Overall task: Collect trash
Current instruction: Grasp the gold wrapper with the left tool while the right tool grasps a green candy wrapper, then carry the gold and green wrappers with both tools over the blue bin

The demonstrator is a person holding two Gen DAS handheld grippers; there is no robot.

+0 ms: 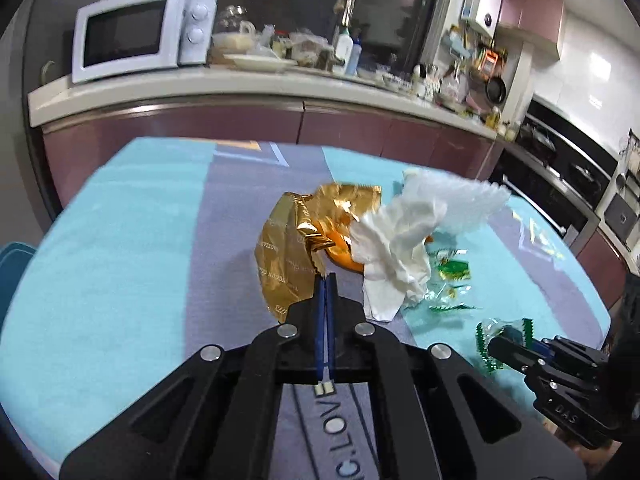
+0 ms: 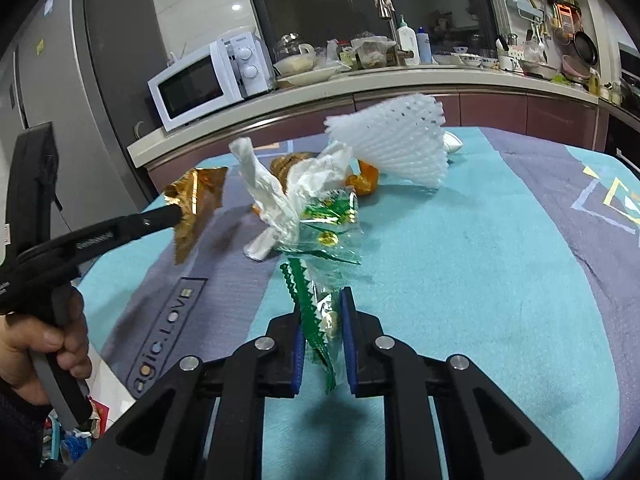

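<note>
Pinching the gold wrapper (image 1: 288,248) at 12 o'clock, left gripper (image 1: 325,277) is clamped; right gripper (image 2: 322,322) grips the green wrapper (image 2: 316,320).

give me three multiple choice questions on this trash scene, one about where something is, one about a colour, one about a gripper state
1. Where does the white foam net lie?
A. on the table, beyond the crumpled tissue
B. on top of the microwave
C. on the floor

2. What colour is the foil wrapper in the left gripper?
A. silver
B. gold
C. red

3. How does the right gripper stand?
A. wide open with nothing between its fingers
B. shut on the tissue
C. shut on the green-edged clear wrapper

Answers:
1 A: the right wrist view shows the net on the table behind the tissue.
2 B: the foil shines gold in both views.
3 C: the wrapper's zigzag green edge sits pinched between the blue pads.
</note>
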